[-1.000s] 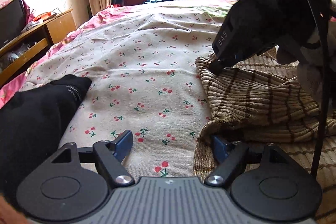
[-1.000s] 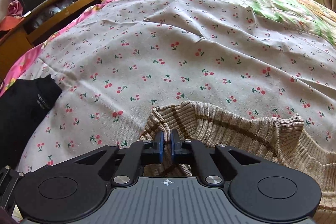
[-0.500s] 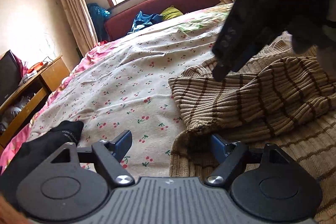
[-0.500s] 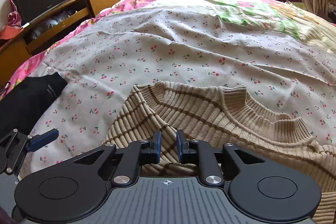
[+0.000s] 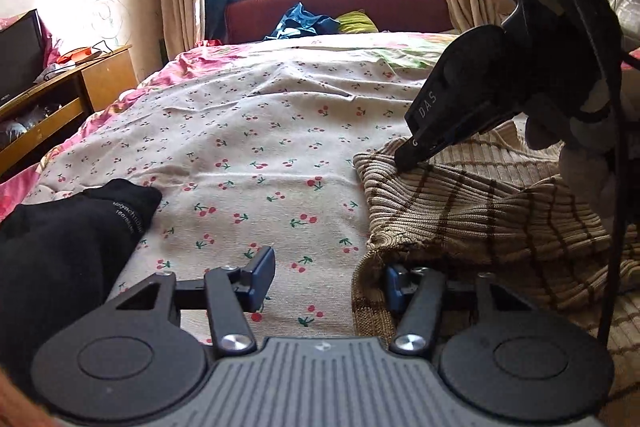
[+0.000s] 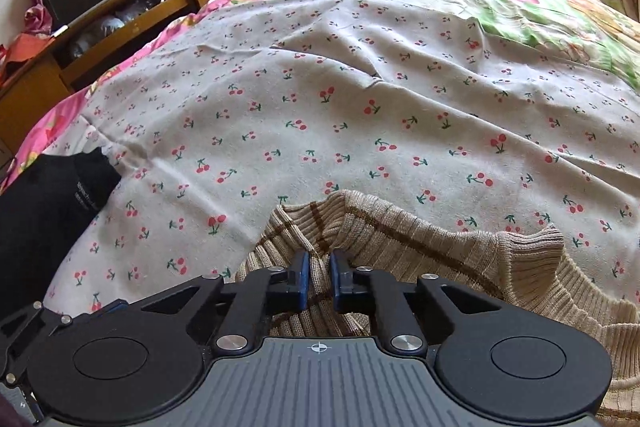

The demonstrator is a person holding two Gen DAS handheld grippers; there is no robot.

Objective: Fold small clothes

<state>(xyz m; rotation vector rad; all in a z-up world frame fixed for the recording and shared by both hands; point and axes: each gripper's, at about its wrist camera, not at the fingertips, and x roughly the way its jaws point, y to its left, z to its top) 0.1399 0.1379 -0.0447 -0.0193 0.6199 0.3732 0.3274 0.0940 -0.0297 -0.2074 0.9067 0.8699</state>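
Note:
A tan ribbed sweater [image 5: 480, 211] with brown stripes lies partly folded on the cherry-print sheet [image 5: 260, 147], at the right of the left wrist view. My left gripper [image 5: 329, 281] sits at its near edge with the jaws closing. One fingertip [image 5: 394, 287] is tucked under the sweater's hem, the other over bare sheet, and no pads press the cloth. My right gripper [image 6: 319, 277] is shut on a raised fold of the sweater [image 6: 440, 239]. The right gripper [image 5: 412, 155] also shows from the left wrist, tip down on the sweater's far corner.
A black garment [image 5: 60, 239] [image 6: 44, 211] lies on the sheet at the left. A wooden cabinet [image 6: 132, 15] stands beyond the bed's left side. Blue and green clothes [image 5: 304, 23] lie by the dark red headboard [image 5: 340, 3]. A black cable [image 5: 612, 247] hangs at the right.
The right gripper's jaws parted slightly half a second ago and are now shut on the sweater's fold. The left gripper's jaws have narrowed. Both views swung away and back.

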